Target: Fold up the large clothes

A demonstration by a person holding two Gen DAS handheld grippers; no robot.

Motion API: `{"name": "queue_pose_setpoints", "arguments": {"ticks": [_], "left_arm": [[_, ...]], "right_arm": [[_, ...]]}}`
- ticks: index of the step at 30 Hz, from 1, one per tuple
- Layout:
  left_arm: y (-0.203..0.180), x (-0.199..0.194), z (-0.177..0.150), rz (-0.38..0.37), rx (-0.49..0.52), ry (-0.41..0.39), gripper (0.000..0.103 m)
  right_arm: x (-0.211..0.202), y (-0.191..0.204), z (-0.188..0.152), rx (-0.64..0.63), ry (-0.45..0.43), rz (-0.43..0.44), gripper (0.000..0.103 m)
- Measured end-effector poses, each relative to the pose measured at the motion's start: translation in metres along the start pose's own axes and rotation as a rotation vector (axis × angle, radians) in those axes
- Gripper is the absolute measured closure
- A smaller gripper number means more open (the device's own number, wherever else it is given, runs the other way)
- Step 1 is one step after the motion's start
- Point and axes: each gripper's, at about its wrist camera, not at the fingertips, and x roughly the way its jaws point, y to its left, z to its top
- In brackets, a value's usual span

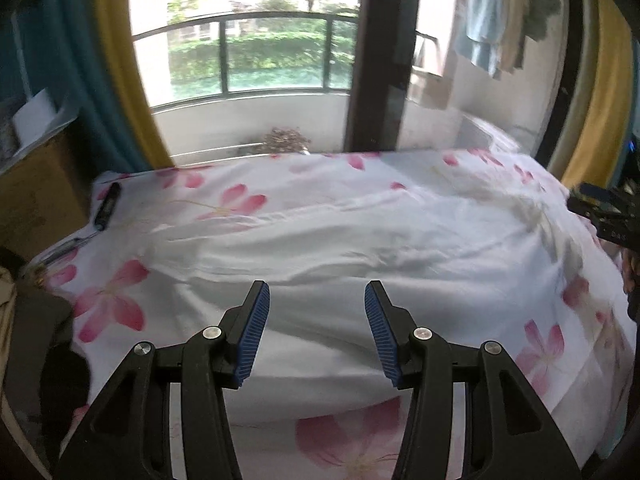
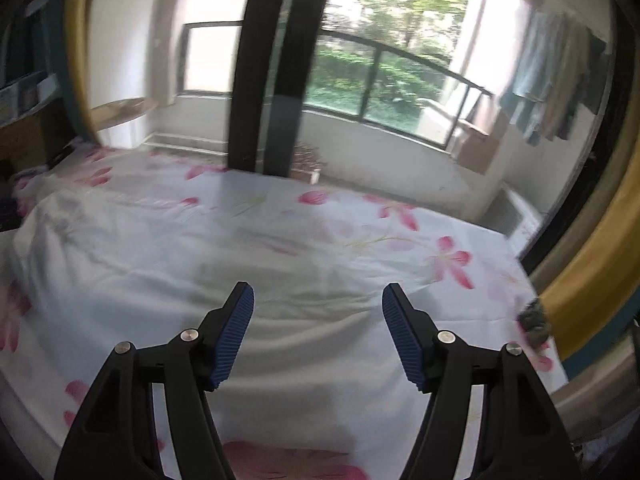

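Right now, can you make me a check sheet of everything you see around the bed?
Surface: bed with white sheet, pink flowers.
Job's things: white garment spread out, wrinkled.
Clutter: dark pen-like object at far left corner; cardboard box beside bed.
Grippers: left tongs open, empty; right tongs open, empty.
Cables: nothing seen.
Surroundings: balcony railing, hanging laundry, yellow curtain.

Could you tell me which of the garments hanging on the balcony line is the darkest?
The dark green garment at the right end of the line; the light blue garment and the beige garment beside it are much paler.
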Motion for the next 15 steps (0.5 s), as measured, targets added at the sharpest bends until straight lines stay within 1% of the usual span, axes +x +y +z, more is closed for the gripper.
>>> {"name": "queue_pose_setpoints", "arguments": {"ticks": [2,5,7,11,15], "left_arm": [[-0.009,0.007,-0.001,-0.005,0.027,0.020,0.050],[-0.021,0.011,-0.001,-0.034,0.063,0.024,0.050],[-0.027,0.015,0.001,-0.043,0.090,0.026,0.050],[-0.034,0.029,0.007,-0.042,0.140,0.046,0.050],[-0.037,0.046,0.011,-0.022,0.201,0.068,0.050]], "right_arm": [[0.002,0.011,-0.005,-0.024,0.006,0.035,0.036],[0.008,0.025,-0.008,-0.021,0.028,0.125,0.036],[0.011,0.041,-0.009,-0.067,0.032,0.161,0.036],[0.021,0.060,-0.004,-0.115,0.032,0.179,0.036],[0.032,0.069,0.003,-0.154,0.037,0.169,0.036]]}}
